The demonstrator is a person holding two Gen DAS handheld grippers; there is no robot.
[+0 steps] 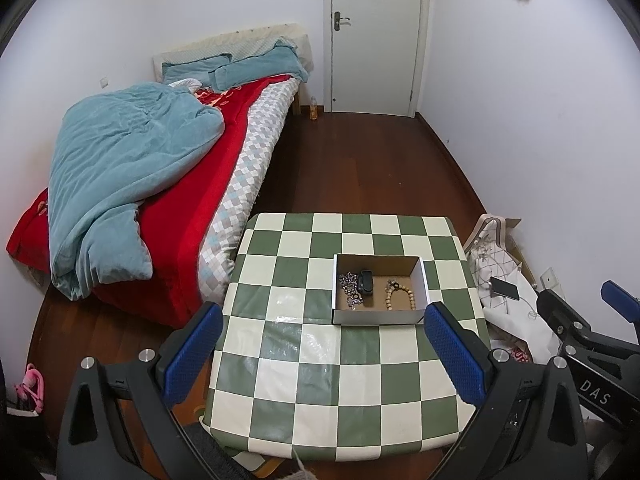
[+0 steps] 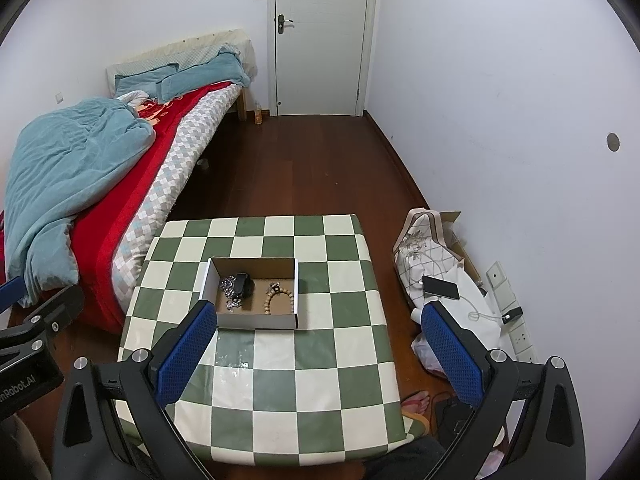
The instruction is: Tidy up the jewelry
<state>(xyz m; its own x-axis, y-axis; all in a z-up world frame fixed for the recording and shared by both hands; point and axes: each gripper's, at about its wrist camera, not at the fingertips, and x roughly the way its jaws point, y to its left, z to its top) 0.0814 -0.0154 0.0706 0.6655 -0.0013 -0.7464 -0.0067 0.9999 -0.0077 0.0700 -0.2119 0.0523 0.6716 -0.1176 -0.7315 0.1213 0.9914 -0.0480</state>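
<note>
A small open cardboard box [image 1: 380, 316] [image 2: 256, 322] stands on the green-and-white checkered table [image 1: 320, 380] [image 2: 280, 380]. In it lie a silver chain [image 1: 350, 286] [image 2: 230, 286], a black watch [image 1: 366, 282] [image 2: 242, 284] and a wooden bead bracelet [image 1: 400, 294] [image 2: 278, 298]. My left gripper [image 1: 320, 354] is open and empty, held high above the table's near side. My right gripper [image 2: 320, 354] is open and empty, also high above the near side. The right gripper also shows at the left wrist view's right edge [image 1: 580, 320].
A bed [image 1: 160, 184] with a teal quilt and red cover stands left of the table. A bag with a phone [image 2: 440, 287] on it and a wall socket strip [image 2: 516, 320] lie right of the table. A closed door [image 1: 376, 36] is at the far wall.
</note>
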